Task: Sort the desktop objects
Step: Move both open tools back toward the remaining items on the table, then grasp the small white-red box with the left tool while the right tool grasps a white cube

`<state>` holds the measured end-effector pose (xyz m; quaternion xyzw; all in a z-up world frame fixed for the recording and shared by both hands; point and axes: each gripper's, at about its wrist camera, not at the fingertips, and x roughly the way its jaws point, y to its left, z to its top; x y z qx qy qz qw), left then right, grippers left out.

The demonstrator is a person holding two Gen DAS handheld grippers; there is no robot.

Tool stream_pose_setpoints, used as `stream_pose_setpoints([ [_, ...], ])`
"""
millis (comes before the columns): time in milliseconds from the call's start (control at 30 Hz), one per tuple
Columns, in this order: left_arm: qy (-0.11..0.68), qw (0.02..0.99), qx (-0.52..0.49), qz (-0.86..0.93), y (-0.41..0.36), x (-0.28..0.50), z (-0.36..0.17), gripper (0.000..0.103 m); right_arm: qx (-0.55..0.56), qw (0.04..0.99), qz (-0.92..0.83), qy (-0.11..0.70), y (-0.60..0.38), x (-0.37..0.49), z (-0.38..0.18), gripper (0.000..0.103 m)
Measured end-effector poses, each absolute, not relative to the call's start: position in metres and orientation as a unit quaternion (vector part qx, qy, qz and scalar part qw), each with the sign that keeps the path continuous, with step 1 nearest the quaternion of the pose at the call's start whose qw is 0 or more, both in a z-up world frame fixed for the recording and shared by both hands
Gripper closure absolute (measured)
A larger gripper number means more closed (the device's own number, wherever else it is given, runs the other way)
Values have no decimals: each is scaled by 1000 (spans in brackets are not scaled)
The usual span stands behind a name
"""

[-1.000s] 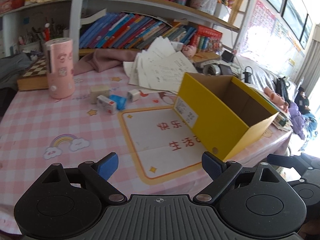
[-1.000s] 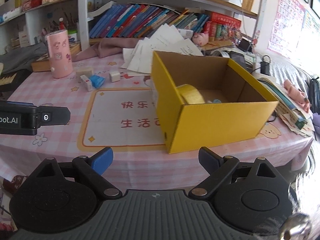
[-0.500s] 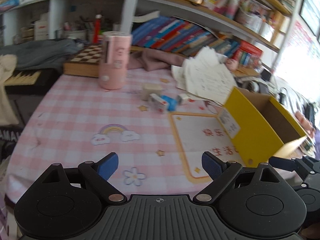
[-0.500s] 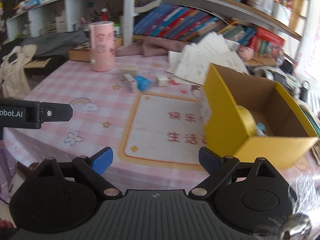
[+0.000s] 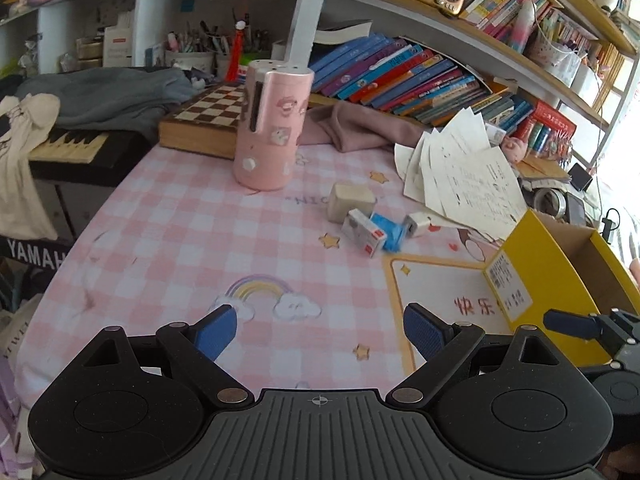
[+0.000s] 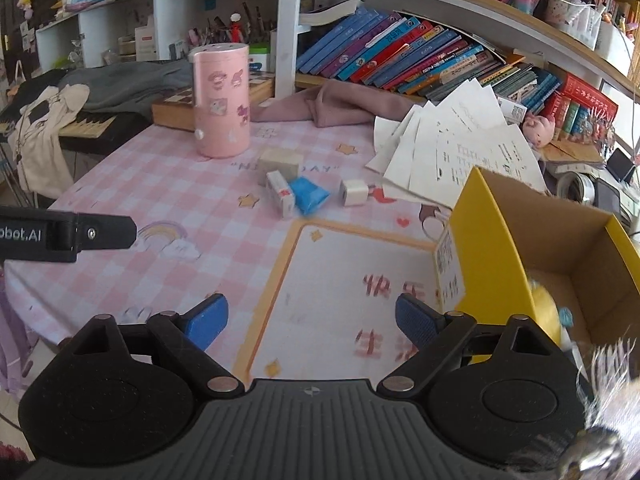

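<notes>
While both grippers hang back at the near edge of the counter (image 5: pixel 168 216), nothing is being held: the left gripper (image 5: pixel 320 330) and the right gripper (image 6: pixel 308 318) are both spread wide with only tablecloth between their blue pads.

The stuff left to sort sits mid-frame in both views: a beige block (image 5: pixel 351 201), a white-and-red little box (image 5: pixel 364 232) touching a blue packet (image 5: pixel 387 232), and a small white cube (image 6: pixel 354 192) just beside them. The yellow box (image 6: pixel 492 248) is at the right, with a yellow roll (image 6: pixel 542 312) already inside, by the looks of it.

What could go wrong, I'd guess: the little box and blue packet are jammed together, so going for one could drag or flip the other. The tall pink canister (image 5: pixel 274 128) stands near the cluster, and a sloppy reach could tip it. Loose papers (image 5: pixel 472 172) overlap the counter right by the cube, so a finger could snag a sheet.
</notes>
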<state>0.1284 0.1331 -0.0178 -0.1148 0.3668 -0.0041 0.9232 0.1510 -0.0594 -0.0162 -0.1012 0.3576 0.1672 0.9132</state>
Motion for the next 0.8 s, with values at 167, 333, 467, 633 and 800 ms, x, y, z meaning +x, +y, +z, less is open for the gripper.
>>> stream_pose_setpoints([
  [167, 372, 922, -104, -2, 122, 162, -20, 10, -97, 914, 168, 356, -66, 186, -17, 16],
  [333, 388, 915, -109, 8, 119, 199, -24, 10, -94, 913, 175, 356, -64, 222, -17, 25],
  [467, 399, 912, -94, -9, 109, 227, -29, 12, -51, 919, 155, 359, -66, 255, -8, 33],
  [633, 412, 906, -91, -30, 97, 248, -38, 14, -6, 922, 123, 367, -79, 284, -3, 35],
  [800, 417, 905, -71, -41, 90, 267, -50, 24, 8, 917, 109, 384, -82, 304, -13, 35],
])
